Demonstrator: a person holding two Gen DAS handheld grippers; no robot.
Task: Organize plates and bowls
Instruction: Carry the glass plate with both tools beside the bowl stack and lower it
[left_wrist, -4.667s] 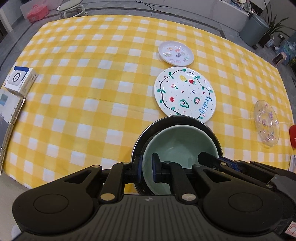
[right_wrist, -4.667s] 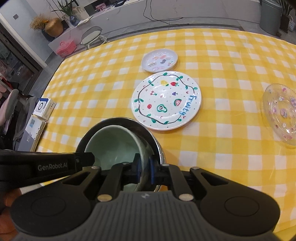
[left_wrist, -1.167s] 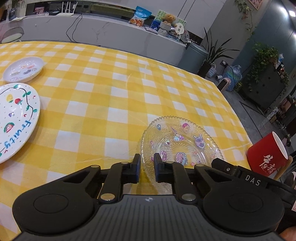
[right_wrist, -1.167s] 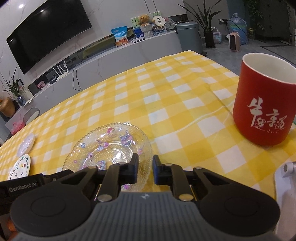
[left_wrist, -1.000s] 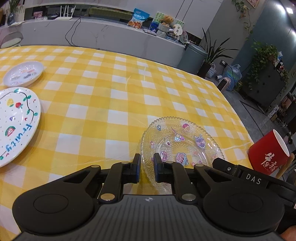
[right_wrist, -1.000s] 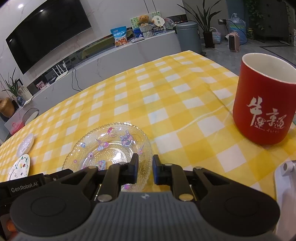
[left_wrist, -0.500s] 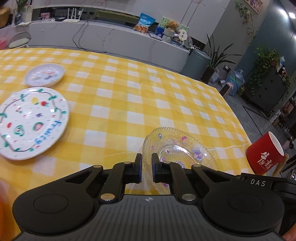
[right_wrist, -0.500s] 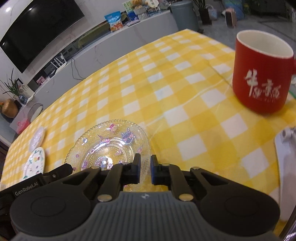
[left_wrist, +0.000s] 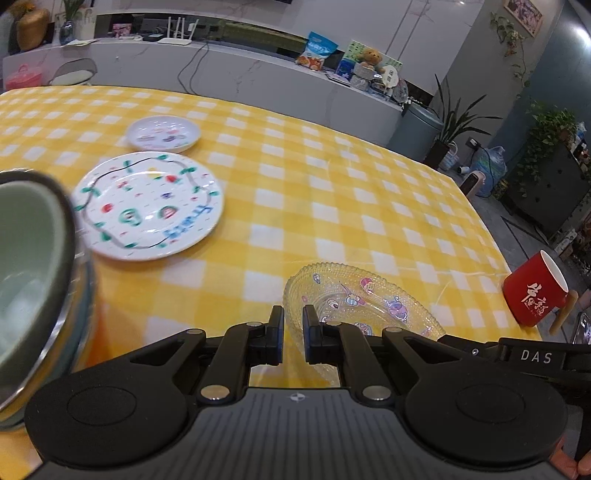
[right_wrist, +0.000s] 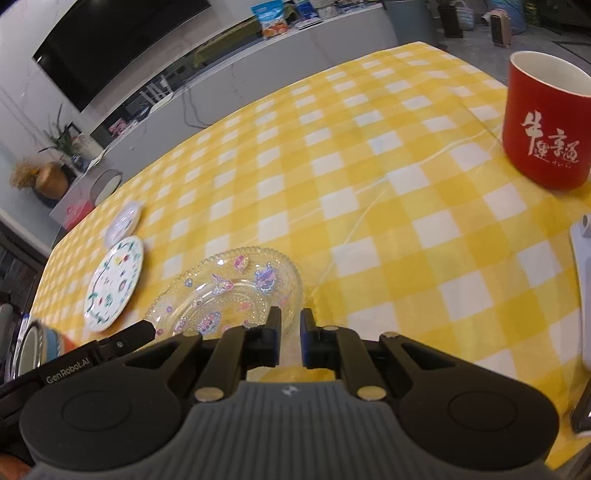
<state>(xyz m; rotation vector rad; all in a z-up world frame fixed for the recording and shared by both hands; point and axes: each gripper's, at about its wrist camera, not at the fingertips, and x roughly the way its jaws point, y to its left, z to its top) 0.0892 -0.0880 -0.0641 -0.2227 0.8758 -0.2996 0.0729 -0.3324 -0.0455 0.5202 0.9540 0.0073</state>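
Both grippers pinch the glass plate by its near rim, one on each side. The left gripper has its jaws narrowed on the plate's left edge; the right gripper has its jaws narrowed on the right edge. Both pairs of jaws have just been closing, with the rim between them. The plate is clear, beaded round its edge and printed with small cartoon figures, and it sits tilted above the yellow checked cloth.

To the left lies the big fruit plate, flat on the cloth, and just beyond it the small plate. At the left edge of the left view a green bowl sits inside a steel bowl, blurred. A red mug stands to the right, well apart from the glass plate
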